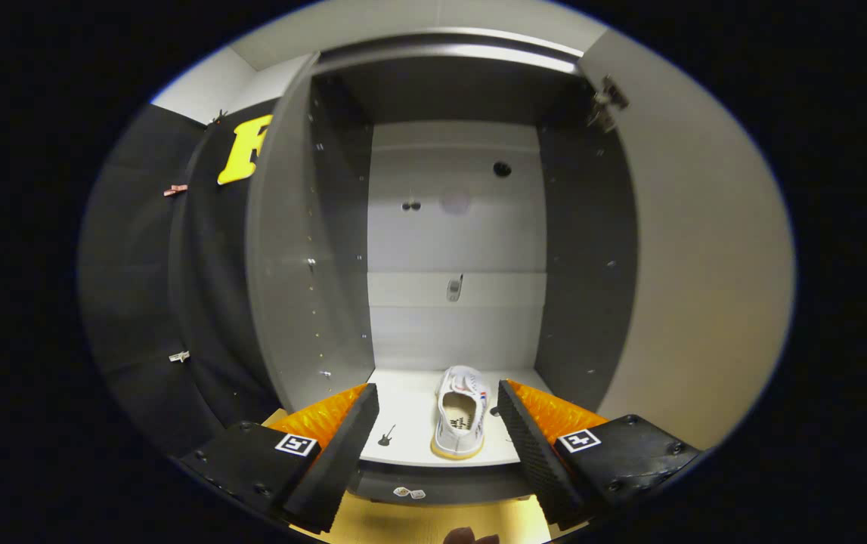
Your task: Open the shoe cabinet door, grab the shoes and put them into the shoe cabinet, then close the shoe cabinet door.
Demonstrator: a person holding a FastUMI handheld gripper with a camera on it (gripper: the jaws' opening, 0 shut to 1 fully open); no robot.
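Gripper [438,404] held with fingers spread wide apart, nothing clamped between them. A white low-top sneaker with a tan sole [462,413] is seen standing on the pale bottom shelf [410,431] of the grey open shoe cabinet [312,249], just ahead of and between the fingertips, heel toward the tool. The light grey cabinet door [698,264] is swung open at the right finger's side (hinge visible up top). Risk judged: the heel sits near the shelf's front edge, so the closing door could be blocked by it; a hurried swing might also clip the right finger.
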